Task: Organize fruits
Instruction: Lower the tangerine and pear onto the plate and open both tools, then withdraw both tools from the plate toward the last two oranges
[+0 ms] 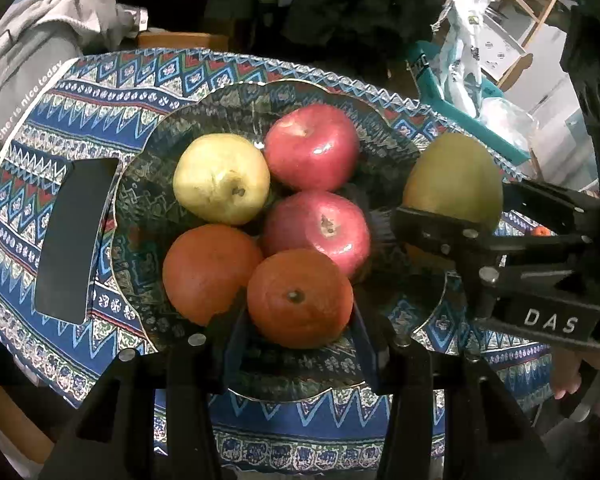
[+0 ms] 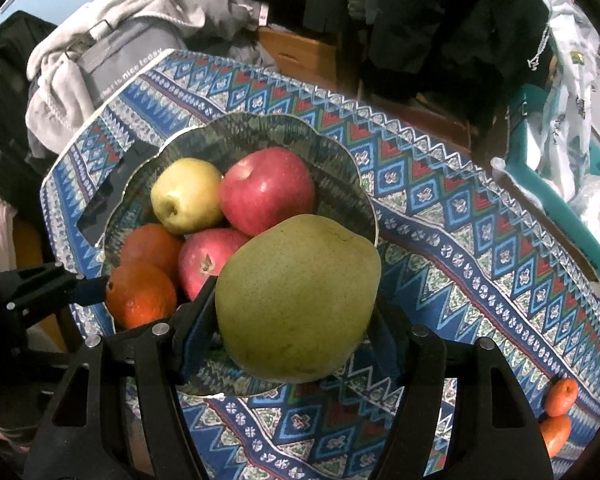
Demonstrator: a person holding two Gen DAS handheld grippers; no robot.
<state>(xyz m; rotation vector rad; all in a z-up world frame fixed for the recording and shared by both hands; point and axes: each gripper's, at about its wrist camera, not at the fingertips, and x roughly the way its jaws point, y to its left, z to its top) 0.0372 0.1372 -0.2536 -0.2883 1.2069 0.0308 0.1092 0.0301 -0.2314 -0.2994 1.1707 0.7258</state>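
Observation:
A dark patterned bowl (image 1: 148, 184) on the blue patterned tablecloth holds a yellow pear (image 1: 221, 179), two red apples (image 1: 312, 147) (image 1: 320, 232) and two oranges (image 1: 210, 272). My left gripper (image 1: 298, 320) is shut on the near orange (image 1: 299, 298), which rests in the bowl's front. My right gripper (image 2: 296, 320) is shut on a large green pear (image 2: 298, 298) and holds it above the bowl's (image 2: 340, 152) near right rim. The green pear also shows in the left wrist view (image 1: 454, 178).
Two small oranges (image 2: 560, 392) (image 2: 556, 434) lie on the cloth at the right. A black phone (image 1: 74, 236) lies left of the bowl. A teal bin (image 1: 452, 108) with plastic bags stands beyond the table's right edge; grey clothes (image 2: 112, 32) are piled at the back left.

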